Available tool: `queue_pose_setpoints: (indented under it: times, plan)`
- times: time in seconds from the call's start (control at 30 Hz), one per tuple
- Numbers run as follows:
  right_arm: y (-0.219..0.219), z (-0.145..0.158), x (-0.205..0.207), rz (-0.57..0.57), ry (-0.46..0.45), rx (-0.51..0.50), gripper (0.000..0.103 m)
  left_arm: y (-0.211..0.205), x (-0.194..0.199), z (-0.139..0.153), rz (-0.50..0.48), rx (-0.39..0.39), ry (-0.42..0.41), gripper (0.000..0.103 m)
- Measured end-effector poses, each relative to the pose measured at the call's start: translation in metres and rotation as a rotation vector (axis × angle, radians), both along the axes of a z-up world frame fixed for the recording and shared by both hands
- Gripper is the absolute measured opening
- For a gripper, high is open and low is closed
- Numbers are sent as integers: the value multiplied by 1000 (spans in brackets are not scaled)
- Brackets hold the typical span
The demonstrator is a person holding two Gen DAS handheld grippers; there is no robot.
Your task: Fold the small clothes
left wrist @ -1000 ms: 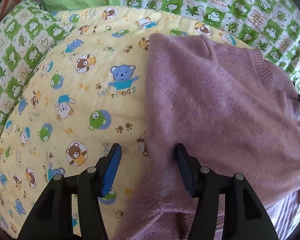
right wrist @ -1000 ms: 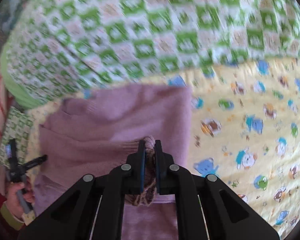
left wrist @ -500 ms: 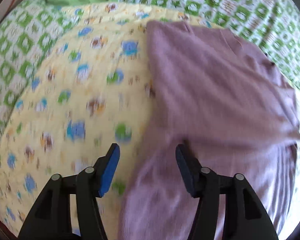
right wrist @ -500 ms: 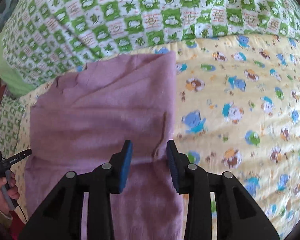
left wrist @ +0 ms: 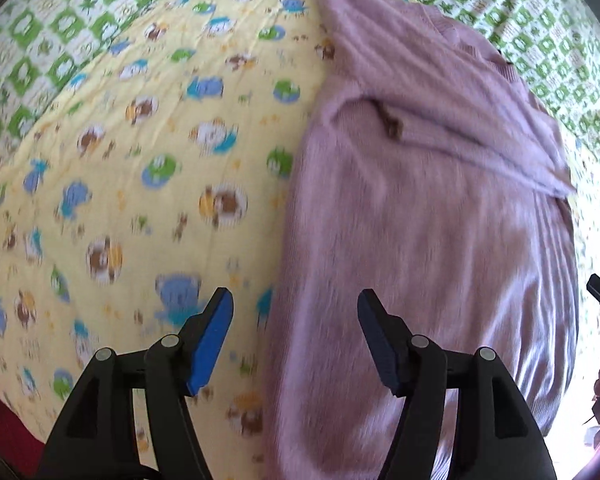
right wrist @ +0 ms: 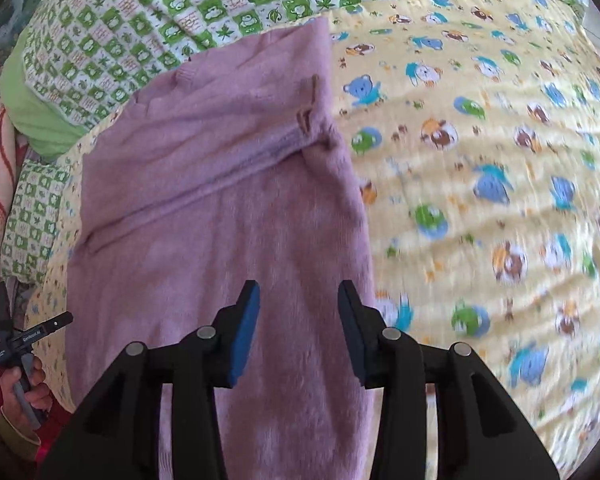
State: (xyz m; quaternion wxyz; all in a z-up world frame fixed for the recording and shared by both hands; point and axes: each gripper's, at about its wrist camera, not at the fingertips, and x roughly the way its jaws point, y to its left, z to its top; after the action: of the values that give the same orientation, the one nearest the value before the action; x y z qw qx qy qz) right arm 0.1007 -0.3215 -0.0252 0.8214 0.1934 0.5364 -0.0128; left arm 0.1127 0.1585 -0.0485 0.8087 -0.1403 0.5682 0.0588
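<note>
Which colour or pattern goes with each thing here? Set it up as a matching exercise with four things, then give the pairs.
Things:
1. sweater
2. blanket under the sweater
3. quilt beyond the blanket
4. pads of the right gripper

Colour or pattern:
A. green and white checks
B. blue
C. plain mauve
D. yellow with cartoon bears

Pairs: 1-C, 2-D, 3-A, 4-B
</note>
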Motion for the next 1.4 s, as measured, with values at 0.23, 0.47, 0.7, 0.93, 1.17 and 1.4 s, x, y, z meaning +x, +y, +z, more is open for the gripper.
queue_pose_setpoints:
  times: [0.23,0.47,0.7,0.93,1.17,1.4]
  plan:
    - [4,4,-49,-30,-1,22,44,-19,-52,-7,-61,-19,21,67]
    - [6,3,-98,-56,7,69,45,-32,-103,-15,-116,-61,29,74]
    - [13,-2,-135,-68,22,82,45,-27,-126,-19,-133,-97,34,80]
    - [20,-18,-157,-103,41,149,45,-36,-138,-24,-167,-78,37,80]
    - [17,-38,-176,-113,15,343,45,-38,-156,-29,-186,-106,40,84]
    - [19,-55,-176,-133,-26,470,45,-39,-148,-31,-135,-155,25,84]
